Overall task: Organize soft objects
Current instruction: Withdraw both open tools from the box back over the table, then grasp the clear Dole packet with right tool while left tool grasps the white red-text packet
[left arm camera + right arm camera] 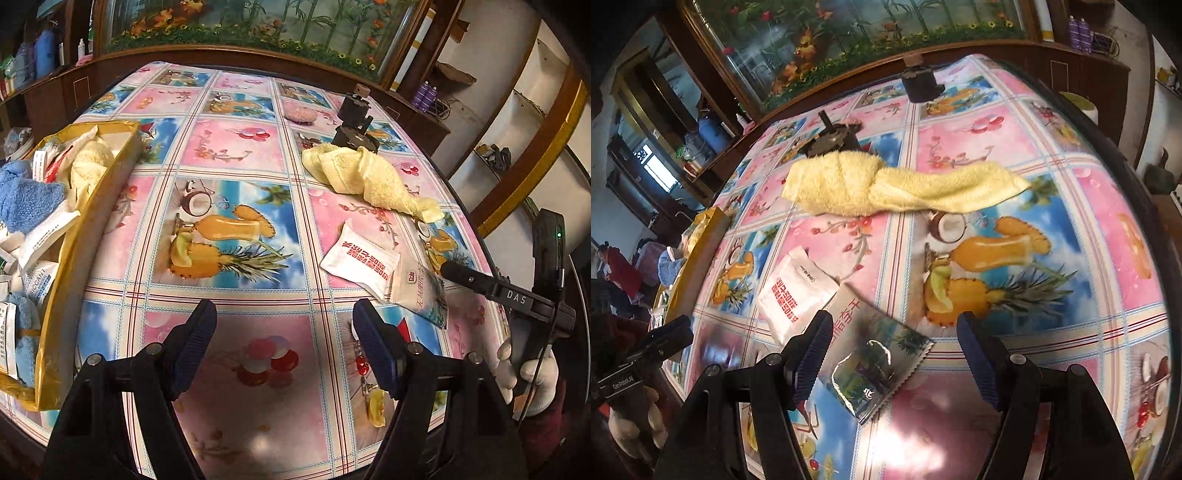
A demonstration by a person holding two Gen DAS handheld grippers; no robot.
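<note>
1. Right gripper [888,354]: jaws wide, empty, straddling the foil snack packet [875,363] on the table [1071,206].
2. Left gripper [284,345]: wide, empty.
3. Step: packet pickup; next, descend and close, then carry to the yellow box [74,258].

I see a glossy, smooth plastic tablecloth printed with fruit and flowers [1052,155], sheen pooling on it near my grippers. On it lie a fluffy pale-yellow terry-cloth towel [886,184], a matt white paper-like sachet with red print [790,291] and a shiny, crinkled foil snack packet [875,365]. My matt black plastic right gripper [890,354] has ribbed blue finger pads [809,354], and a golden cardboard box [70,258] holds a nubby blue cloth [26,199].
</note>
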